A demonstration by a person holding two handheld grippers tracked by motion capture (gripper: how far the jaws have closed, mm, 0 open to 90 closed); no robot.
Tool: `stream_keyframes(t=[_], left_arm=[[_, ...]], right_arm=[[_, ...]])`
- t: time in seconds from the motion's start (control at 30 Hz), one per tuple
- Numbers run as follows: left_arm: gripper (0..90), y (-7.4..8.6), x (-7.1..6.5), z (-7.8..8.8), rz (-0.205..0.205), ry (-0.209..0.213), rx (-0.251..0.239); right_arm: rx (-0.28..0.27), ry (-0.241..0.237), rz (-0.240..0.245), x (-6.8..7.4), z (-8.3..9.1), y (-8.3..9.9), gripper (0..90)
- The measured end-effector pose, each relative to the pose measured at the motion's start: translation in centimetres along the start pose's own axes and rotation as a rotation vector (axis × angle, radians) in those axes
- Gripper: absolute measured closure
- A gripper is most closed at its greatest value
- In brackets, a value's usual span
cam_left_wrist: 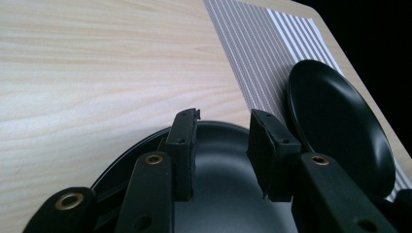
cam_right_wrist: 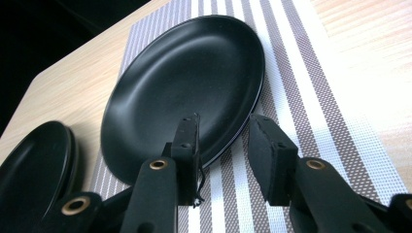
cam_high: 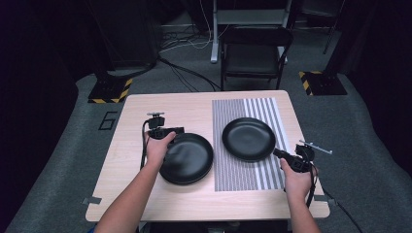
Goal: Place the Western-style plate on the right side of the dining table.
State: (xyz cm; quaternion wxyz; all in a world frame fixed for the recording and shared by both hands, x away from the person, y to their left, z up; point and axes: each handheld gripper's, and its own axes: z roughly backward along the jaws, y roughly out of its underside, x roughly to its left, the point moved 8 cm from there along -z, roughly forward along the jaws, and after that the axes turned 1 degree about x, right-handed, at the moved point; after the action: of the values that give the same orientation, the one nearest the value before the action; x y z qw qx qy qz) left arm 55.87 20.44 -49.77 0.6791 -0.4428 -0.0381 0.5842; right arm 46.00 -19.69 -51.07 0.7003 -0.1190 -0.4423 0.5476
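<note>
Two black plates sit on a wooden table (cam_high: 180,104). The left black plate (cam_high: 189,158) (cam_left_wrist: 223,189) (cam_right_wrist: 34,165) looks like the top of a small stack on bare wood. My left gripper (cam_high: 180,130) (cam_left_wrist: 224,116) hovers over its far-left rim, open, with only the plate's inside showing between the jaws. The right black plate (cam_high: 248,138) (cam_left_wrist: 340,126) (cam_right_wrist: 180,82) lies on a striped mat (cam_high: 243,109) (cam_right_wrist: 301,87). My right gripper (cam_high: 276,152) (cam_right_wrist: 226,121) is at that plate's near-right edge, open, one jaw over the rim and mat showing in the gap.
A black folding chair (cam_high: 255,53) stands behind the table's far edge. Cables run over the grey floor, and yellow-black striped bases (cam_high: 111,90) (cam_high: 321,82) sit at both far corners. Bare wood shows at the table's front and far left.
</note>
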Motion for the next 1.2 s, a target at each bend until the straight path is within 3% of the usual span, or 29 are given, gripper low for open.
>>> stream_keyframes(t=[0.23, 0.47, 0.63, 0.77, 0.97, 1.2], left_arm=[[57.8, 1.1, 1.2, 1.5, -0.024, 0.021, 0.008], [49.8, 2.4, 3.1, 3.1, -0.028, 0.008, 0.009], [43.0, 3.3, 4.4, 4.1, -0.058, -0.006, 0.012], [42.6, 3.9, 4.9, 5.1, -0.064, -0.002, 0.012], [40.4, 5.1, 5.7, 6.6, -0.075, -0.010, -0.005], [39.7, 6.5, 6.7, 7.2, -0.077, -0.011, -0.002]], right_arm=[[0.009, -0.012, 0.061, -0.1, 1.1, 0.9, 59.5], [0.026, -0.030, 0.076, -0.4, 1.7, 1.9, 53.2], [0.032, -0.037, 0.103, -0.5, 1.9, 2.6, 48.5], [0.051, -0.035, 0.144, -0.6, 2.1, 3.3, 45.9], [0.064, -0.035, 0.169, -0.9, 2.1, 4.1, 42.7], [0.059, -0.032, 0.208, -0.9, 2.2, 5.0, 42.1]])
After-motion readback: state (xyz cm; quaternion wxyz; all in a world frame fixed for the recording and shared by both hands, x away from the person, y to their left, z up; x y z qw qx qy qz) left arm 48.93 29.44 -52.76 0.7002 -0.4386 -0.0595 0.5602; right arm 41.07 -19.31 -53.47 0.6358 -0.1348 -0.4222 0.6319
